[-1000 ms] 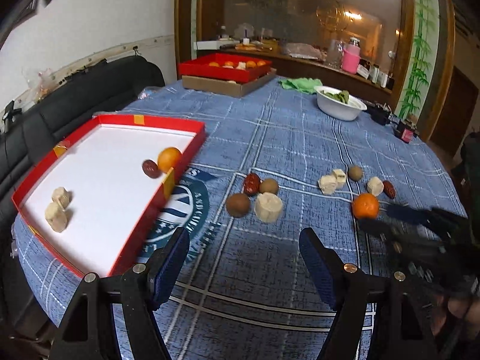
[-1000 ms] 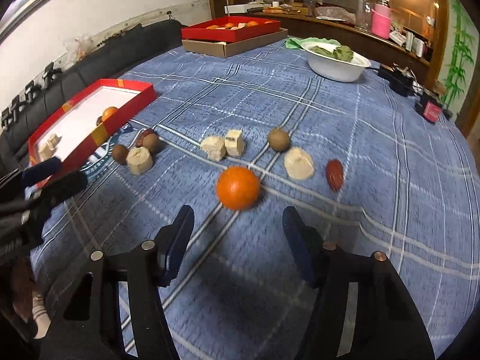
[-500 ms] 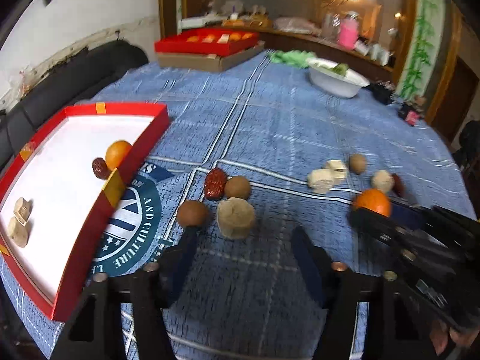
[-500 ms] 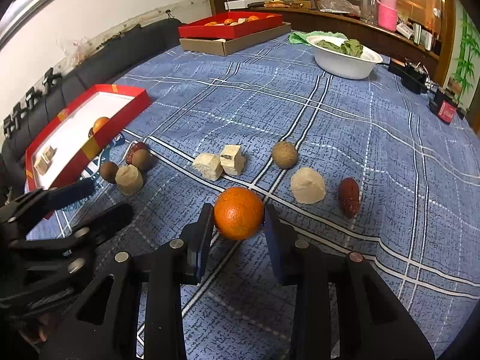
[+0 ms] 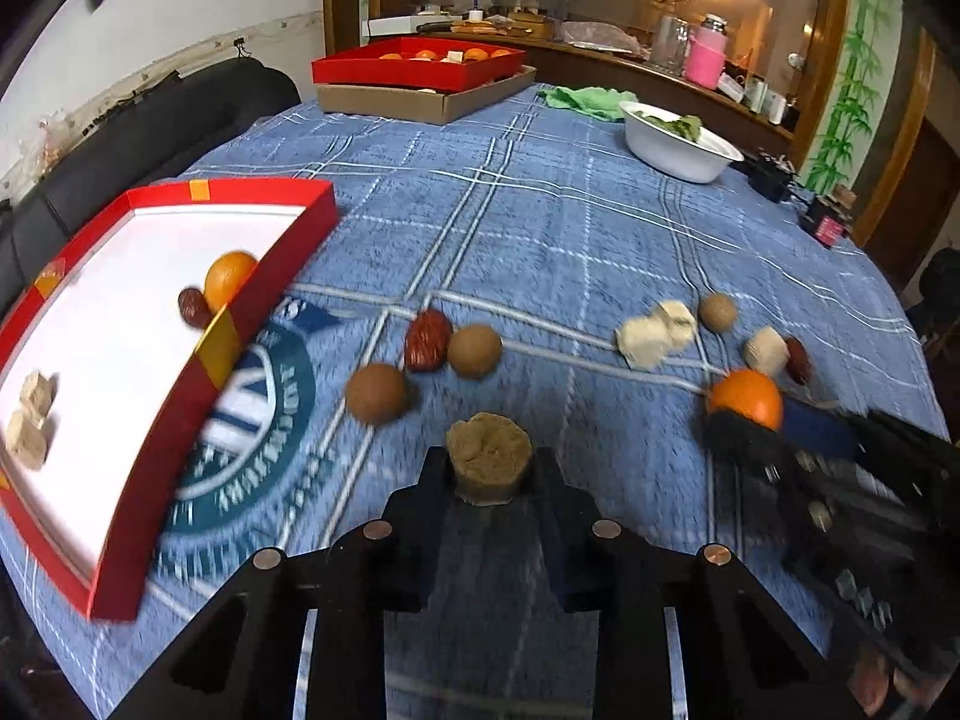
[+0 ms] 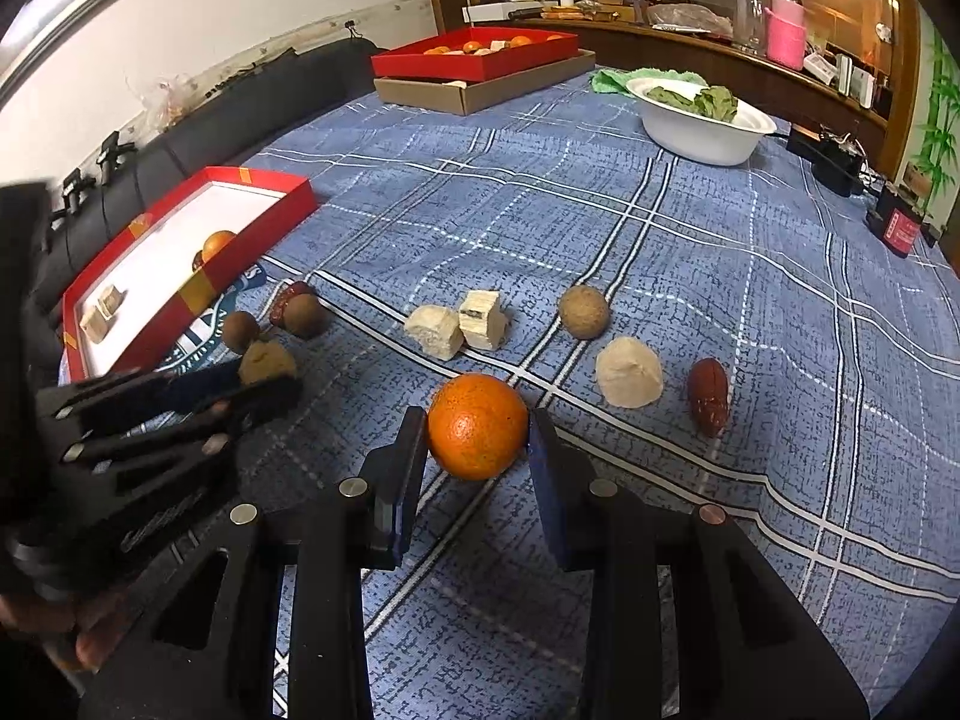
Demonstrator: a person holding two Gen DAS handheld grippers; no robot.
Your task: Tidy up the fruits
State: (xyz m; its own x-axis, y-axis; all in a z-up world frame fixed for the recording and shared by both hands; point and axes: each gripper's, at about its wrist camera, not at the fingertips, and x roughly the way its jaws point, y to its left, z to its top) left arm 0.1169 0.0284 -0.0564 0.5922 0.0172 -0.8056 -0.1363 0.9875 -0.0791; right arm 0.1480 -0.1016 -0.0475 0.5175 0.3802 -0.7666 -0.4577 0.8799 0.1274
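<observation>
My left gripper (image 5: 489, 468) is shut on a tan round cake piece (image 5: 488, 456) on the blue cloth; it also shows in the right wrist view (image 6: 266, 362). My right gripper (image 6: 477, 438) is shut on an orange (image 6: 477, 426), which also shows in the left wrist view (image 5: 746, 397). The red tray (image 5: 180, 402) at the left holds an orange (image 5: 227, 276), a red date (image 5: 192, 307) and two pale cubes (image 5: 30, 414). Loose on the cloth lie two brown round fruits (image 5: 377, 393), a red date (image 5: 427, 339), pale cubes (image 6: 459, 327), a brown ball (image 6: 584, 311), a pale lump (image 6: 629, 372) and another date (image 6: 708, 397).
A white bowl (image 6: 699, 135) with greens stands at the back right. A second red tray on a cardboard box (image 6: 480, 69) stands at the far edge. Black devices (image 6: 831, 157) lie at the right rim. A dark sofa (image 5: 150, 132) runs along the left.
My left gripper moved forward to the tan cake piece and closed on it. My right gripper closed on the orange.
</observation>
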